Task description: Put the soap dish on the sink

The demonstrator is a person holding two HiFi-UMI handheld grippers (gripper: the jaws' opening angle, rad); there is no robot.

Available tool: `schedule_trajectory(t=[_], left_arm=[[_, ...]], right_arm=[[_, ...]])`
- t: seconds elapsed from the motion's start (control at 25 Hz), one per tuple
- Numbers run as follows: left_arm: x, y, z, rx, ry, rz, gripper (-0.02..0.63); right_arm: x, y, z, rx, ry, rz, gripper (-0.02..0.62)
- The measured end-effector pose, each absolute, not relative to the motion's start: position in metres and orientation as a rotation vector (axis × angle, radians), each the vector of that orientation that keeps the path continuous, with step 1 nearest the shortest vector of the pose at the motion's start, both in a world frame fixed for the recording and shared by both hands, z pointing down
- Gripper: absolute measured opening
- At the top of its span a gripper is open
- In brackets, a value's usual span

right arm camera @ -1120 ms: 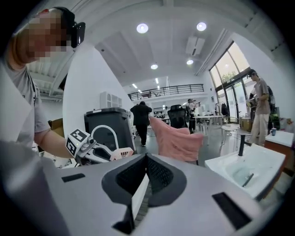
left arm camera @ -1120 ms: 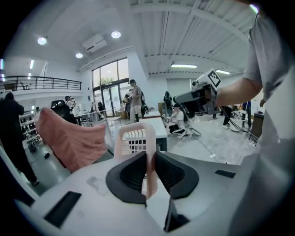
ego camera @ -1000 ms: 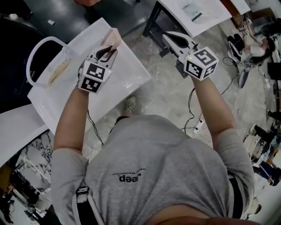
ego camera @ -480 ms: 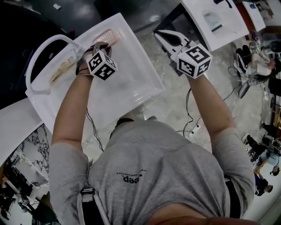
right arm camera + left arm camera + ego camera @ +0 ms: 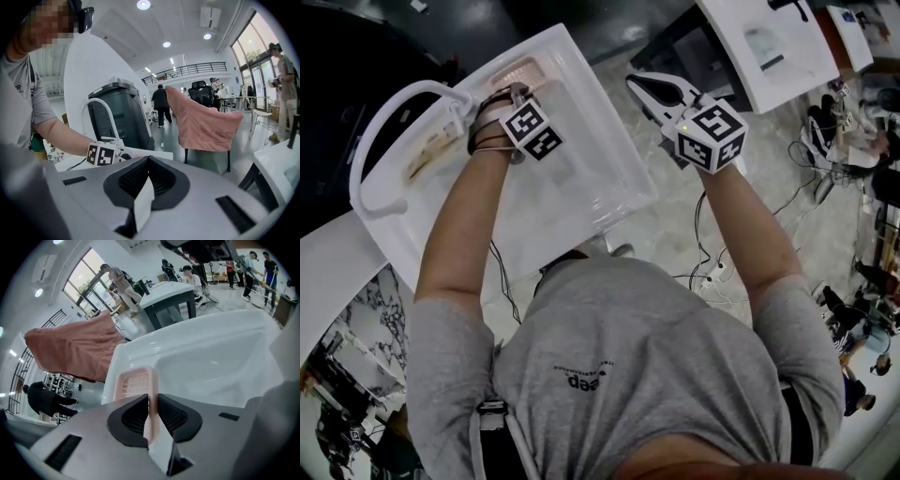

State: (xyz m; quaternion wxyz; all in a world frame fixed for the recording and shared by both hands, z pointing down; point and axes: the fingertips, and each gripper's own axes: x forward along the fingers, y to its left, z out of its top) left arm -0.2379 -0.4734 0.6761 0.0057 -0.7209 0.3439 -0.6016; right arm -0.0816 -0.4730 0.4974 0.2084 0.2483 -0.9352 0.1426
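Observation:
The pink slatted soap dish (image 5: pixel 517 71) is at the far rim of the white sink (image 5: pixel 609 192), next to the curved white faucet (image 5: pixel 375 122). My left gripper (image 5: pixel 514 91) points steeply down and is shut on the dish's near edge. In the left gripper view the dish (image 5: pixel 136 383) lies flat along the sink's rim (image 5: pixel 140 345), its edge pinched at my left gripper (image 5: pixel 152 398); I cannot tell whether it touches. My right gripper (image 5: pixel 637 84) hovers right of the sink, over the floor. It is shut and holds nothing (image 5: pixel 149 163).
A white table (image 5: pixel 769 47) on dark legs stands beyond the right gripper. Cables (image 5: pixel 712 272) run over the floor. A pink cloth (image 5: pixel 201 122) hangs over a chair behind the sink, by a dark bin (image 5: pixel 119 117). People stand in the background.
The left gripper has come down and tipped over with the soap dish, from above the basin to the sink's far rim. The right gripper has sunk a little beside the sink.

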Motion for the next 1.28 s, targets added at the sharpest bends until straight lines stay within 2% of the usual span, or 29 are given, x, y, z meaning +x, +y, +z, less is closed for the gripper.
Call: schedule_trajectory(t=[0.32, 0.44, 0.88, 1.08, 1.28], left_arm=[[-0.238, -0.472, 0.685, -2.227, 1.058, -1.894, 0.071], [-0.237, -0.471, 0.686, -2.235, 1.044, -1.895, 0.125], [-0.236, -0.462, 0.68, -2.259, 1.048, -1.887, 0.244], [-0.224, -0.45, 0.647, -2.353, 1.104, -1.752, 0.258], [-0.163, -0.428, 0.588, -2.527, 1.046, -1.47, 0.258]], right_arm=[[-0.081, -0.47, 0.495, 0.709, -2.605, 0.404, 0.052], [-0.079, -0.467, 0.492, 0.715, -2.605, 0.4, 0.052], [-0.067, -0.454, 0.482, 0.768, -2.596, 0.392, 0.051], [-0.055, -0.448, 0.469, 0.83, -2.606, 0.381, 0.052], [-0.019, -0.43, 0.442, 0.948, -2.613, 0.367, 0.052]])
